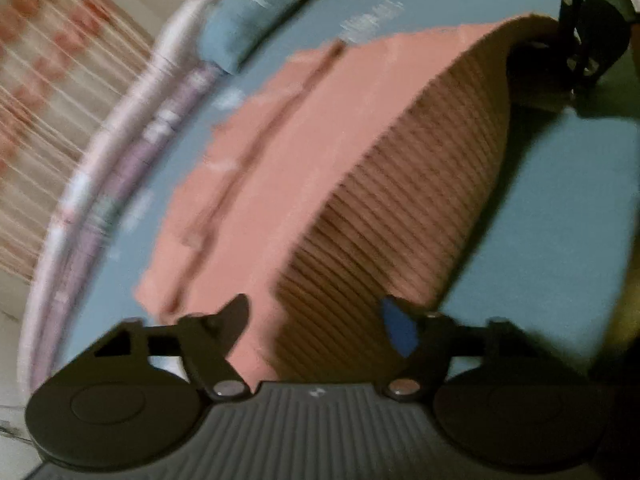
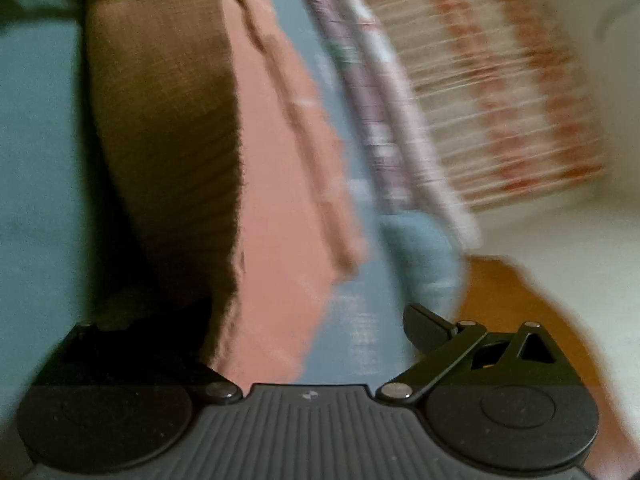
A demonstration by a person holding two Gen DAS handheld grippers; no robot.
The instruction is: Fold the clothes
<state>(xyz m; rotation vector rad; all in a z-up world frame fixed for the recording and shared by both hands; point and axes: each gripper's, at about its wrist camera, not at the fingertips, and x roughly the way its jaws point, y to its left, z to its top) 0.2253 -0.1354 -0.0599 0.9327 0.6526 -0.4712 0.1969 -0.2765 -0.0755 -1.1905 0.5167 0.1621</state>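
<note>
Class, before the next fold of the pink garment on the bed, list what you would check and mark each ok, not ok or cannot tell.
1. Pink garment on the blue sheet, one side raised off the bed: ok.
2. Left gripper has cloth between its jaws; pads pressing on it: cannot tell.
3. Right gripper jaws wide, cloth between them; grip: cannot tell.
4. Raised edge hangs even between both grippers: cannot tell, pictures blurred.
5. Blue pillow lies clear of the garment: ok.
</note>
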